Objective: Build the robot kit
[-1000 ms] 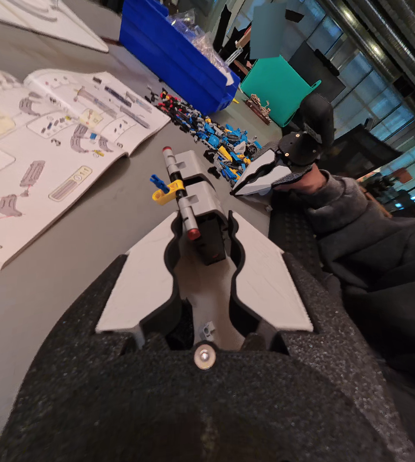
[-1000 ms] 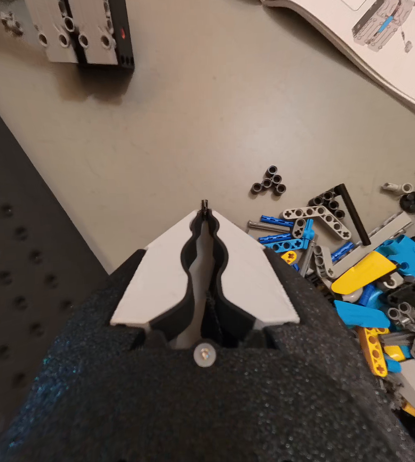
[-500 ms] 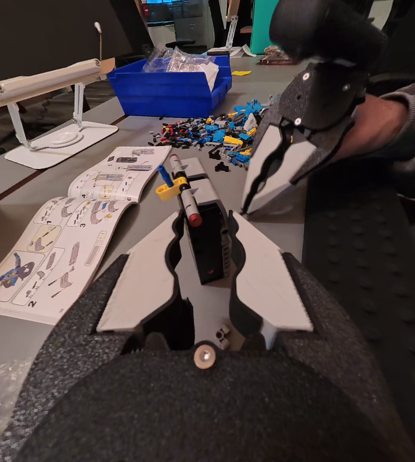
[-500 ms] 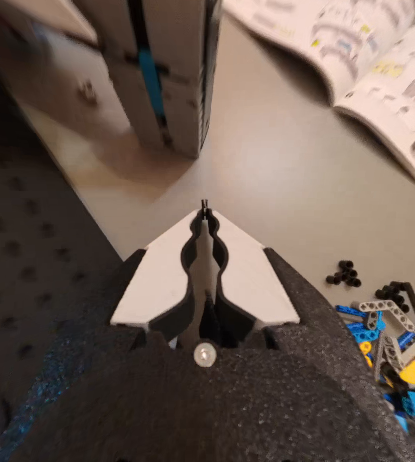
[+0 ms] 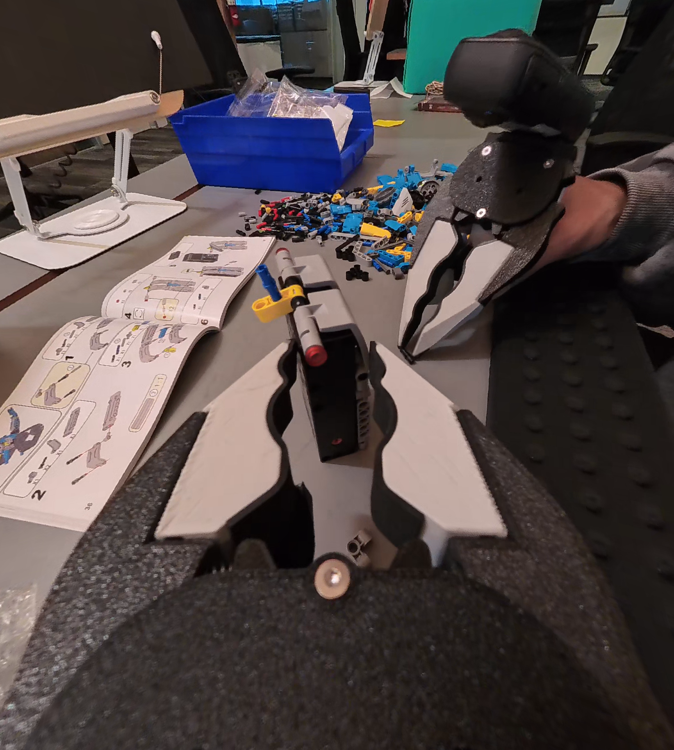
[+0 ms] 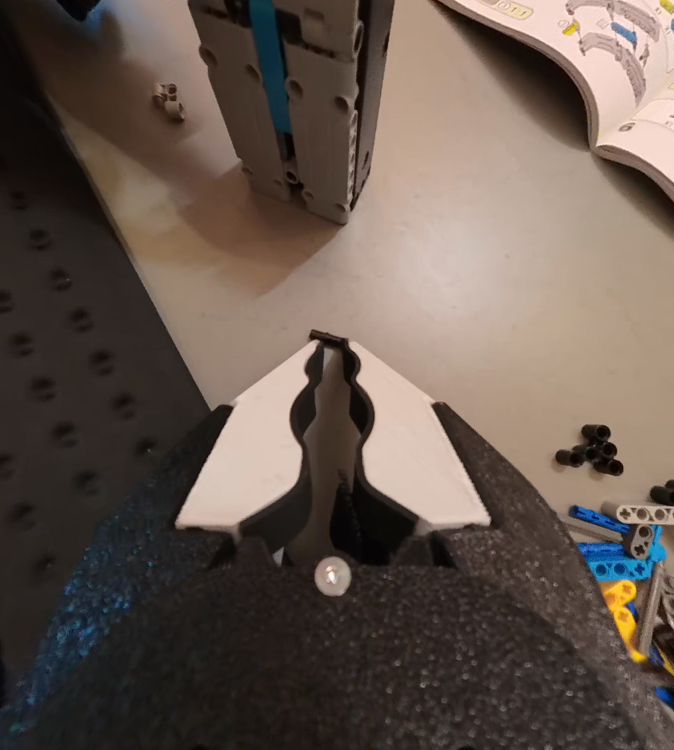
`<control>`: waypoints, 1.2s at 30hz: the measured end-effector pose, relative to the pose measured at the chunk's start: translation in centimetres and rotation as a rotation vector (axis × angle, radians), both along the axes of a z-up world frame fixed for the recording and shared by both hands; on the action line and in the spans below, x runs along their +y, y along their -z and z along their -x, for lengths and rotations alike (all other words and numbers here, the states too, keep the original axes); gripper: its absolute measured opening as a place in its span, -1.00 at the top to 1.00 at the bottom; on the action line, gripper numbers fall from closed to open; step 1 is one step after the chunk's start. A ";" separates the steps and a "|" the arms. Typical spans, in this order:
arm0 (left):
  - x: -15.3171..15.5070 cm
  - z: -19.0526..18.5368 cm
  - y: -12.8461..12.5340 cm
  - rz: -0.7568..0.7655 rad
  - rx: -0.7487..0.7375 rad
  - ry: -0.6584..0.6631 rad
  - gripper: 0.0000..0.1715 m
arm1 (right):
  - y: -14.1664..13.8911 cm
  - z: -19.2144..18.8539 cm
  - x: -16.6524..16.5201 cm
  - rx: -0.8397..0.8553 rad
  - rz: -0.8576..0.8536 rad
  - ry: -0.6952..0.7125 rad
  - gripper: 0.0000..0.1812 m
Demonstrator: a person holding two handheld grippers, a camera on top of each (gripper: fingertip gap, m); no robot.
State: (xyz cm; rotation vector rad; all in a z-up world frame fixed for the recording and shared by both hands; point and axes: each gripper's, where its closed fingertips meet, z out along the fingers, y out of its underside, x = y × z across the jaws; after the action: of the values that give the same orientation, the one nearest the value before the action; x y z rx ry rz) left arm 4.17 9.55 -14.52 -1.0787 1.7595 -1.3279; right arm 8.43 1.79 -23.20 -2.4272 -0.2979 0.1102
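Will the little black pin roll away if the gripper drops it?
Probably. The black pin looks round and tiny, so it could roll on the smooth grey table. It seems stiff and very light. The right gripper pinches only its end, so it may slip.

An office-like workroom: grey table, blue parts bin, desk chairs behind.

Beyond my open instruction booklet on the table lies a loose brick pile; a blue bin stands behind that, a white stand left.
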 end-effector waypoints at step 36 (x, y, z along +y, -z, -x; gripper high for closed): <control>0.0 0.0 0.0 0.017 -0.003 0.006 0.60 | 0.1 0.1 -0.2 0.077 -0.007 -0.164 0.97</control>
State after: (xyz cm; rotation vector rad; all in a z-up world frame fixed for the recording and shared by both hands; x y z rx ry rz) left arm 4.21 9.59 -14.50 -1.0810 1.7538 -1.3495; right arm 8.30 1.57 -23.26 -2.3823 -0.4605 0.2743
